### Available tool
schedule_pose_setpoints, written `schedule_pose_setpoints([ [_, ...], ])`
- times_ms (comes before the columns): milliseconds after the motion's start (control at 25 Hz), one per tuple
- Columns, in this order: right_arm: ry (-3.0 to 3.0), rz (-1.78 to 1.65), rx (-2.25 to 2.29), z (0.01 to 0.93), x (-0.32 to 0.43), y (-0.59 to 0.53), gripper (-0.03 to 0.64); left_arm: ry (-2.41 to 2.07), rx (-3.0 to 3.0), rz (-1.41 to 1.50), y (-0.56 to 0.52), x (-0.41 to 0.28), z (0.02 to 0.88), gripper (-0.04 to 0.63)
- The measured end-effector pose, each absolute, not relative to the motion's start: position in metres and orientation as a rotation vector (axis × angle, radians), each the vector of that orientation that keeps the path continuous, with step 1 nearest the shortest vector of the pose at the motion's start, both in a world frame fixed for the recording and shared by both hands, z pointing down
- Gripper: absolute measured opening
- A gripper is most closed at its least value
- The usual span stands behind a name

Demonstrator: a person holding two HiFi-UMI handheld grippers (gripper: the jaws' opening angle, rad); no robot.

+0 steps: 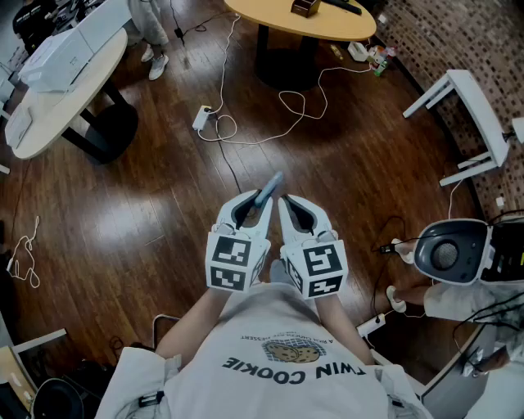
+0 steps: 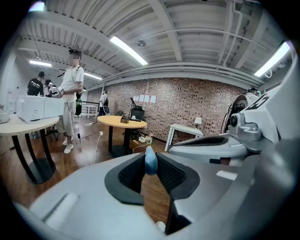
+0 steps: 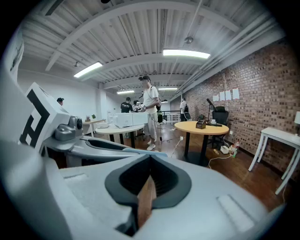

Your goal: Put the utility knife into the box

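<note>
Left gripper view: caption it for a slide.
Left gripper holds the blue utility knife in its jaws; round table and brick wall beyond.

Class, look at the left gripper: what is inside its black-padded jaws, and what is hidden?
A slim blue utility knife is clamped inside the left gripper, its rounded end poking out. The rest is covered by the jaws, and no blade is visible.

knife [image 2: 150, 161]: only a rounded blue end shows; the rest is hidden between the left gripper [image 1: 260, 200] jaws.
round table [image 1: 278, 24]: far side cut off by the head view's top edge.
brown box [image 1: 305, 6]: cut by the same edge; too small in the gripper views to tell what it is.
person [image 1: 151, 33]: only legs and shoes inside the head view.
device [image 1: 449, 252]: rounded, grey-white; cannot tell what it is.
</note>
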State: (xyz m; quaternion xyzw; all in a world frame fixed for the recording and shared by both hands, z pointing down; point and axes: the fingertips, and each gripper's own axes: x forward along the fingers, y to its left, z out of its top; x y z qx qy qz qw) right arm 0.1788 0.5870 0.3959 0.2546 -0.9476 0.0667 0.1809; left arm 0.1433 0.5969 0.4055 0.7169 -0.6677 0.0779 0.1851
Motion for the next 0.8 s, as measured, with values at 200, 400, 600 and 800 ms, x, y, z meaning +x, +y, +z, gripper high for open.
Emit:
schedule_pose_setpoints([
  [200, -2.681, 0.188, 0.713, 0.404, 0.172, 0.569, 0.002, -1.876, 2.027, 0.220, 0.577, 0.138, 0.411, 0.075],
  [400, -2.687, 0.200, 0.720, 0.405, 0.165, 0.526, 0.002, -1.874, 2.025, 0.238, 0.539, 0.131, 0.414, 0.075],
  [600, -2.695, 0.211, 0.684, 0.406, 0.151, 0.473, 0.002, -1.900, 1.999, 0.243, 0.487, 0.115, 0.411, 0.075],
  [800, -2.715, 0.201, 0.615, 0.406, 0.140, 0.412, 0.002, -1.934, 1.962, 0.251, 0.425, 0.107, 0.412, 0.075],
])
